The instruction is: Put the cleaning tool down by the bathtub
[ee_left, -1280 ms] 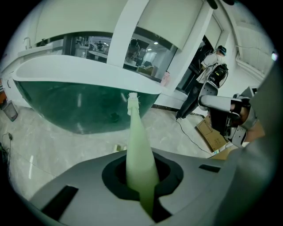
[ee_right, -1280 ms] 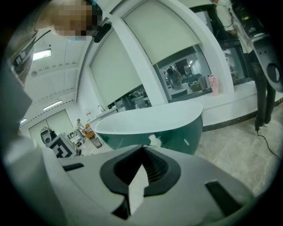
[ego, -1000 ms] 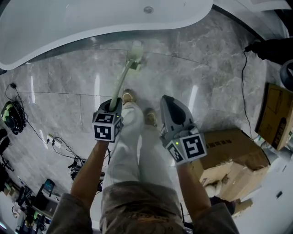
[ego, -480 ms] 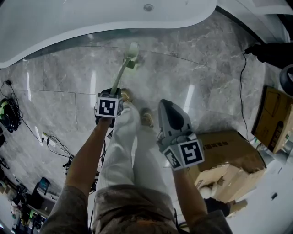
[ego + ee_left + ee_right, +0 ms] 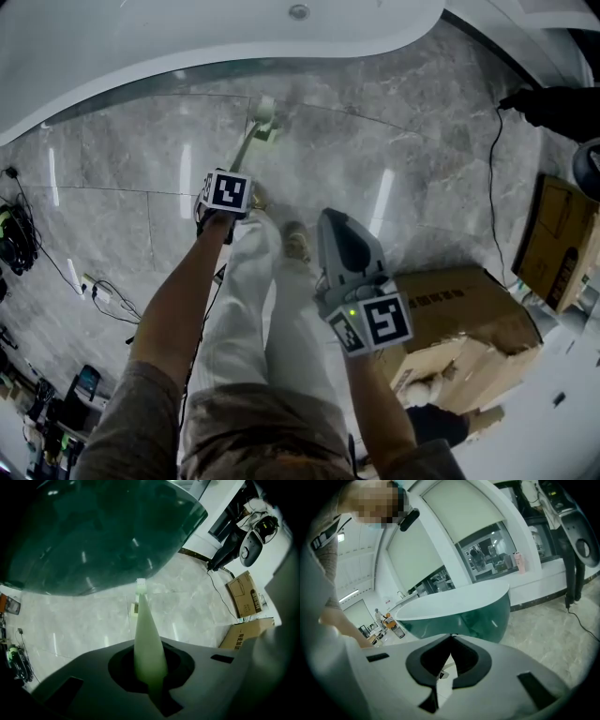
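The cleaning tool [image 5: 255, 131] is a pale green long-handled brush, and my left gripper [image 5: 234, 176] is shut on its handle [image 5: 149, 641]. The gripper points steeply down at the grey marble floor. The brush head [image 5: 265, 111] hangs low beside the foot of the bathtub [image 5: 187, 42], whose dark green wall [image 5: 93, 531] fills the upper left gripper view. Whether the head touches the floor I cannot tell. My right gripper [image 5: 330, 220] hovers over the person's legs with its jaws shut and nothing between them [image 5: 451, 637]; the bathtub [image 5: 459, 609] lies ahead of it.
Cardboard boxes [image 5: 464, 319] stand at the right, with another box [image 5: 562, 234] further right. A black cable [image 5: 495, 169] runs over the floor there. Cables and gear [image 5: 98, 291] lie at the left. The person's feet [image 5: 295, 242] stand below the brush.
My left gripper has sunk toward the floor with the brush, tipping steeper, and the brush head has moved closer to the tub's foot. The right gripper has stayed put.
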`<state>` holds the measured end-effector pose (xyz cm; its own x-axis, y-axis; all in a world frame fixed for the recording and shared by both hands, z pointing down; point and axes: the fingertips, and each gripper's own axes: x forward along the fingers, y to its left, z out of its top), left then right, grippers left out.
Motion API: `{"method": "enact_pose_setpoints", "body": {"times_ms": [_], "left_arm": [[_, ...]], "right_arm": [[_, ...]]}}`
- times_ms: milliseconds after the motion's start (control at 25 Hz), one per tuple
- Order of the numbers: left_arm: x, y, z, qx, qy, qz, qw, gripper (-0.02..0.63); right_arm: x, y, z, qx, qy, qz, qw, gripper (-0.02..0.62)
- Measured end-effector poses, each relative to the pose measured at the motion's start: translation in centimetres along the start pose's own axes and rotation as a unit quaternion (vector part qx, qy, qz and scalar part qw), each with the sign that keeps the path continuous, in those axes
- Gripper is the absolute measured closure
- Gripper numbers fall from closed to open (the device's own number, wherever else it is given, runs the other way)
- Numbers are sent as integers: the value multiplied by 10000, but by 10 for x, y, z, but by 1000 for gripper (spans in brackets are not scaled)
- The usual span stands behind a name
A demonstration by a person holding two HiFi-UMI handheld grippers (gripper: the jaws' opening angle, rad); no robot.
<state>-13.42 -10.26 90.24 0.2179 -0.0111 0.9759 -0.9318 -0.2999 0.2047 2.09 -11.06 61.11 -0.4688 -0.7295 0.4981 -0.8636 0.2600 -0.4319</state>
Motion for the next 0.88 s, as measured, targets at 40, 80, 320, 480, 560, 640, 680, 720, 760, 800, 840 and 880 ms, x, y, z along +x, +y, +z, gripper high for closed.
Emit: {"method": "enact_pose_setpoints", "body": {"times_ms": [40,80,320,480,560,640,680,720,760,800,840,880], "left_arm": [[5,1,0,32,87,14,10000,601],[9,1,-1,74,190,27,9998,601],[25,6,-1,197,729,91,9971,601],[33,11,2,370,968,158,9945,601],[38,12,4,421,1077,171,9932,601],[43,14,6,439,1173,186,9920,601],[45,15,7,471,1232,202,9911,601],[47,16,7,525,1299,227,9899,601],[49,16,7,589,1369,257,9885,601],[51,17,7,645,1431,290,9872,601],[53,18,7,677,1482,316,9861,601],[55,19,8,680,1521,328,9855,603]], "right_arm": [[0,-2,-1,46,-5,-23,10000,595],[0,-3,-2,86,-8,-47,10000,595],[6,-7,-6,198,38,-92,9998,595],[9,-10,-8,244,74,-119,9996,595],[10,-13,-9,269,91,-142,9995,595],[12,-16,-10,301,107,-163,9994,595],[12,-17,-11,318,115,-173,9993,595],[13,-19,-11,335,122,-183,9992,595],[14,-21,-12,352,130,-193,9991,595],[15,-23,-13,370,140,-204,9990,595],[16,-24,-14,390,152,-217,9989,595],[17,-26,-15,411,161,-229,9988,595]]}}
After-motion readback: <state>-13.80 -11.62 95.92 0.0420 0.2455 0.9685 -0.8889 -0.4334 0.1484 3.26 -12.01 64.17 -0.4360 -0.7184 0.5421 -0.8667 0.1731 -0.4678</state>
